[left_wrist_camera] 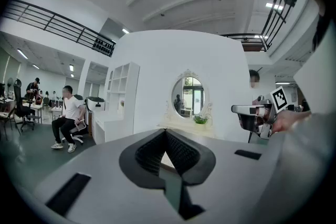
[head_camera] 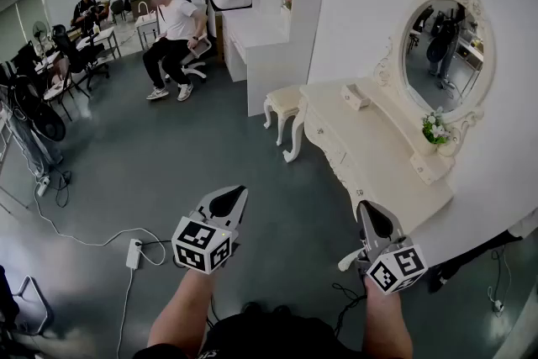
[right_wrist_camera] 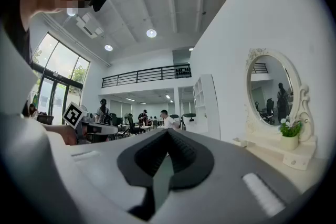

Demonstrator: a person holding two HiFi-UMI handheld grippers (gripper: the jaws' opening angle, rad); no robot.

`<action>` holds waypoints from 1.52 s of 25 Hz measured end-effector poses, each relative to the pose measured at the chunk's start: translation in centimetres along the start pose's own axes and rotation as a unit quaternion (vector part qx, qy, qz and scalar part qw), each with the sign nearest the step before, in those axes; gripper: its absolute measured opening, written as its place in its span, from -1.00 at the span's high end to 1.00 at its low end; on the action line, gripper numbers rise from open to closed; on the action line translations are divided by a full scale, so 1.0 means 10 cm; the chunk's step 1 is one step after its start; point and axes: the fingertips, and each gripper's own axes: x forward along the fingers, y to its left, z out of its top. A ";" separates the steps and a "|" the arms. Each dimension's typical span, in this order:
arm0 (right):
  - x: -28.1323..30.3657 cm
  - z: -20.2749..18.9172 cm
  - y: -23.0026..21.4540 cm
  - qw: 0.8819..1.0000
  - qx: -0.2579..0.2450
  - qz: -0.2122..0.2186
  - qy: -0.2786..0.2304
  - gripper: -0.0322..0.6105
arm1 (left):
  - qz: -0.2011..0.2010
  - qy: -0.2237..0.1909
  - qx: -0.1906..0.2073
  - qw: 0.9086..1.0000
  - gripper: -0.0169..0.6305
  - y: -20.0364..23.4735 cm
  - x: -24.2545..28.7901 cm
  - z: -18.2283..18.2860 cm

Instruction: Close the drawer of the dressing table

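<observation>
The white dressing table [head_camera: 370, 155] stands at the right against the wall, with an oval mirror [head_camera: 445, 46], a small flower pot [head_camera: 435, 130] and a small box [head_camera: 356, 97] on top. Its drawer fronts [head_camera: 329, 149] face left; I cannot tell how far any of them stands out. My left gripper [head_camera: 231, 193] hangs over the floor, well left of the table, shut and empty [left_wrist_camera: 166, 131]. The right gripper [head_camera: 372, 213] is near the table's front corner, apart from it, also shut with nothing between the jaws [right_wrist_camera: 168, 131]. Each gripper view shows the other gripper beside it.
A white stool [head_camera: 283, 102] stands at the table's far end. Behind it are a white desk and shelf unit [head_camera: 252, 34]. A person [head_camera: 174, 38] sits on a chair further back. A power strip with cable [head_camera: 134, 253] lies on the grey floor at the left.
</observation>
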 end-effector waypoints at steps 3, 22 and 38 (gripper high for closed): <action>0.01 -0.07 -0.08 1.000 0.005 0.004 0.006 0.88 | 0.004 -0.001 0.005 1.000 0.93 -0.02 0.06 0.01; -0.46 -0.13 -0.44 0.999 0.037 0.035 0.012 0.87 | -0.029 0.014 -0.005 0.999 0.93 -0.77 0.49 -0.11; -0.42 -0.26 -0.72 0.997 0.062 0.031 0.031 0.87 | -0.030 0.007 -0.023 0.999 0.93 -0.75 0.87 -0.13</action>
